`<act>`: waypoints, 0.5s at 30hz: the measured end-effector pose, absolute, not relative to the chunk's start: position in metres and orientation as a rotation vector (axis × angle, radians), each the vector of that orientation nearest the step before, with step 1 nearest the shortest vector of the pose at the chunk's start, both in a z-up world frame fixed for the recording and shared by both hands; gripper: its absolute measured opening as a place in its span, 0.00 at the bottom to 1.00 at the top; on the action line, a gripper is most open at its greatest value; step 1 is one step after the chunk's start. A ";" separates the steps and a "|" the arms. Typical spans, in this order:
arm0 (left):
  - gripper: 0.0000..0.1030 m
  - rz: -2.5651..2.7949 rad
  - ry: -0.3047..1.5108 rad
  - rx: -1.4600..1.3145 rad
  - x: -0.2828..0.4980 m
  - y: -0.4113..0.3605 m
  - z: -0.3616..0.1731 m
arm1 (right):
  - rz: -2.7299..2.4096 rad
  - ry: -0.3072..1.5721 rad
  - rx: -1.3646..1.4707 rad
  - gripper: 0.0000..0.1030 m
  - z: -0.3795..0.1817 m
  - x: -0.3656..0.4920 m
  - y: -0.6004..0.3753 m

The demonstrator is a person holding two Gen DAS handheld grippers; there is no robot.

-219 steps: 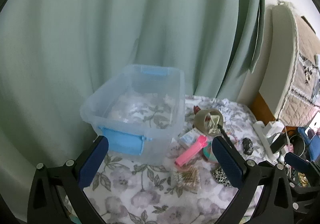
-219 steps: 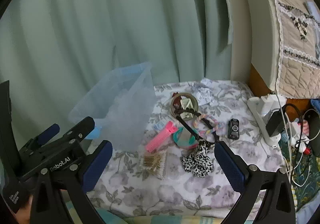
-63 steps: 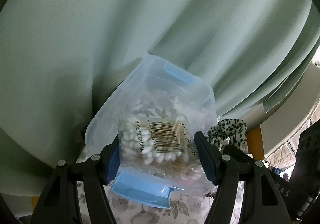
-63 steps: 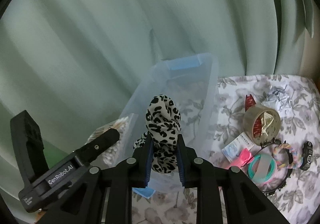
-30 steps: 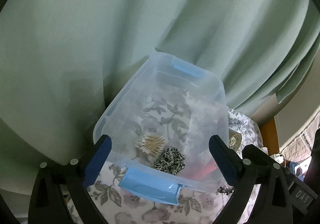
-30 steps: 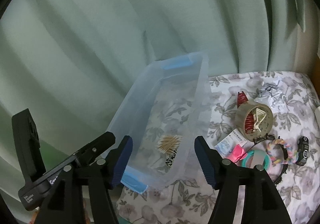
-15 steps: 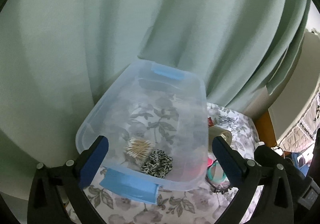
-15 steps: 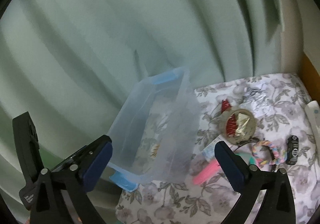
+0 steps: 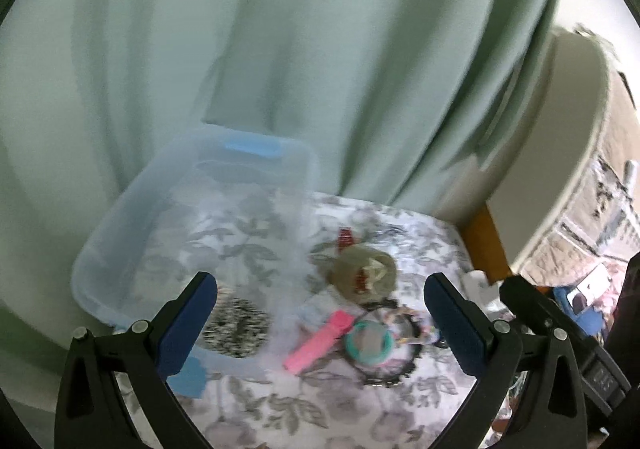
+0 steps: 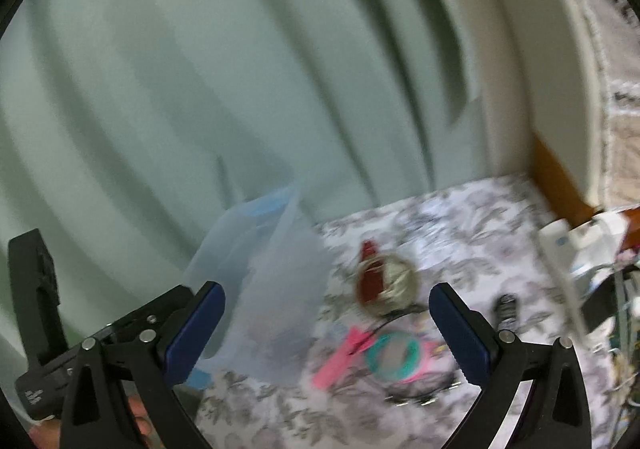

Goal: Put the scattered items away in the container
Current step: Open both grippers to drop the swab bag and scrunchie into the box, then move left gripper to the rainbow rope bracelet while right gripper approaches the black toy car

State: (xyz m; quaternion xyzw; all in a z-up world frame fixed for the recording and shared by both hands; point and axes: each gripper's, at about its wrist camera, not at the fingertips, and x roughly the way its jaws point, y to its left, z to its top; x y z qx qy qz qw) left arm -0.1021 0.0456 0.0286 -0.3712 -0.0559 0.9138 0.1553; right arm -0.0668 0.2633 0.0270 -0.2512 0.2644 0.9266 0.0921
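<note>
**A:** Clear plastic container [image 9: 120,233] with blue latches sits at the left end of the floral cloth [image 9: 320,409], backed right up against the pale green curtain [image 9: 320,49]. Inside it, near the front wall, there's a leopard-print scrunchie [image 9: 236,327]. Anything else in there is too blurry for me to call.

**B:** And the grippers?

**A:** Left gripper [image 9: 320,323] has its blue pads spread wide, nothing between them, hanging over the front of the container and the stuff beside it. Right gripper [image 10: 326,333] is the same deal, jaws as wide as they go, empty, and you can see the left one's black body poking in at its lower left.

**B:** What's outside the container?

**A:** Just right of it: a roll of tape [image 9: 366,275] with something red [image 9: 346,237] at its far edge, a pink clip [image 9: 320,341] lying at an angle near the container's corner, a teal ring [image 9: 370,341] touching or right next to it, and a dark headband [image 9: 400,369] looping around that. From the right wrist view there's also a small black object [image 10: 506,309] further right, well apart from the pile.
</note>
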 end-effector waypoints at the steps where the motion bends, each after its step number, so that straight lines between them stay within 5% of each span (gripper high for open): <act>1: 1.00 2.605 -0.146 -1.060 -0.101 0.052 0.027 | 2.743 0.781 -0.727 1.00 0.027 -0.063 0.268; 15: 1.00 2.399 -0.091 -1.153 -0.091 0.107 -0.022 | 2.520 0.899 -0.763 1.00 -0.030 -0.013 0.336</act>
